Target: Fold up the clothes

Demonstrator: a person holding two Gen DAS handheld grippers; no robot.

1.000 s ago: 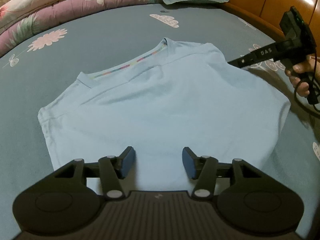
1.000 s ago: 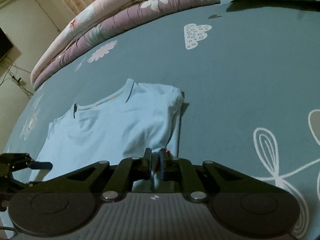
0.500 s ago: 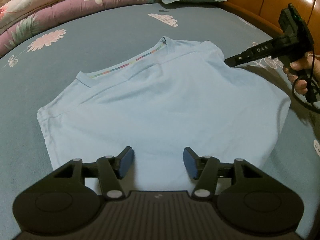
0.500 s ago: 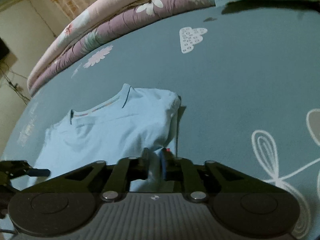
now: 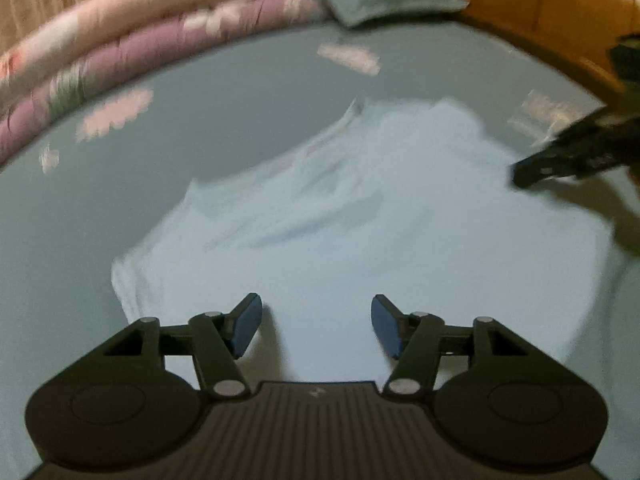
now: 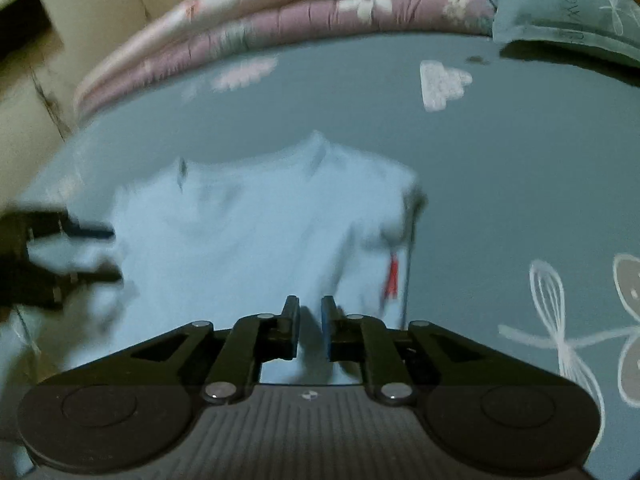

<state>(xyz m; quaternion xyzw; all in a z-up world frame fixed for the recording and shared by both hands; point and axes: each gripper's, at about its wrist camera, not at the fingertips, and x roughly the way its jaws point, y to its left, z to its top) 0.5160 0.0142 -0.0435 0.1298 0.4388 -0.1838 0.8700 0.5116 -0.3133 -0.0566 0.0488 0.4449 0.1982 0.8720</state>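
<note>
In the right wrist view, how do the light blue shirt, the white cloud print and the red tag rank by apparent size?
1. light blue shirt, by far the largest
2. white cloud print on the bedsheet
3. red tag, smallest, though blurred

The left gripper [image 5: 316, 326] is matte black with blue pads on its fingers [image 5: 246, 326], silver pivot screws and a ribbed base plate bearing a small pale logo. The right gripper [image 6: 310, 330] matches, its fingers [image 6: 292, 330] black-edged.
</note>
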